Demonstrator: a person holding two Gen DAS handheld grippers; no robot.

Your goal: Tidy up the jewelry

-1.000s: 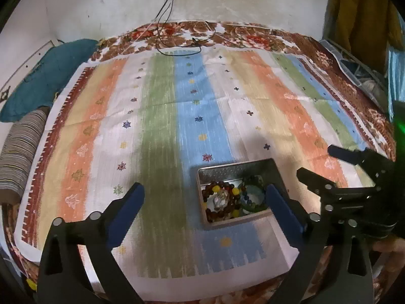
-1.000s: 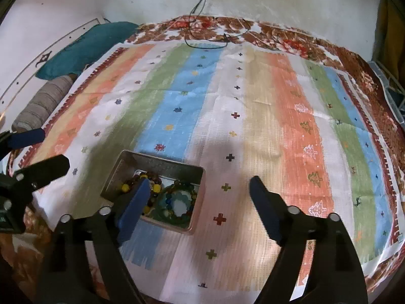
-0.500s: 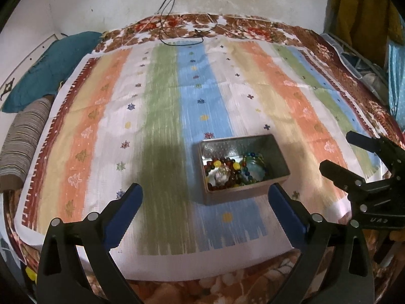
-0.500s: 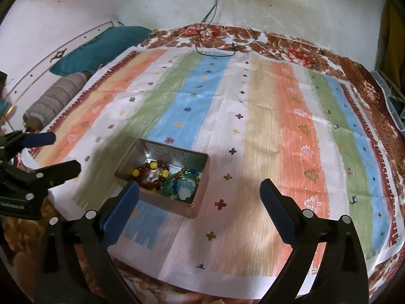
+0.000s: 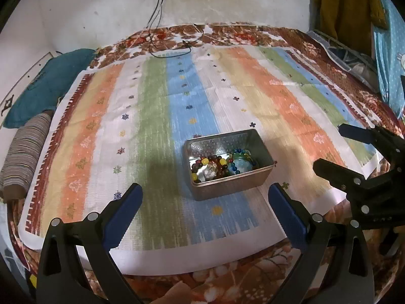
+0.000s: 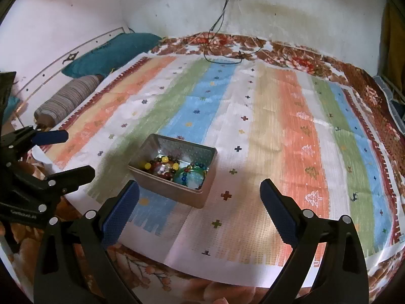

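**beadnerd:** Over on the left wrist view, the metal tin [image 5: 229,164] sits on the striped cloth [image 5: 157,116] straight ahead of the left claw [image 5: 205,204], just past its tips and a touch right of centre. Blue pads spread wide, nothing between them. The tin's long side runs across the view, tilted a bit, right end farther away. The right claw [image 5: 329,149] shows at the right edge, also spread and empty, off to the side of the tin.

**tinkerbox:** What's actually in the tin?

**beadnerd:** Two bead bracelets, bunched at the near end. A brown and yellow bracelet [image 5: 208,166] on the left with something clear and shiny in its loop, and a green and blue bracelet [image 5: 240,163] on the right. Far end of the tin is bare metal.

**tinkerbox:** And the right wrist view?

**beadnerd:** Same tin [image 6: 174,172], but it lies ahead and to the left of the right claw [image 6: 200,197], closest to its left pad. Pads wide apart, holding nothing. The left claw [image 6: 65,154] pokes in from the left edge. Honestly I'd guess the left one has the squarer line into the tin. Both bracelets look already put away, so my read is the sorting's about done.
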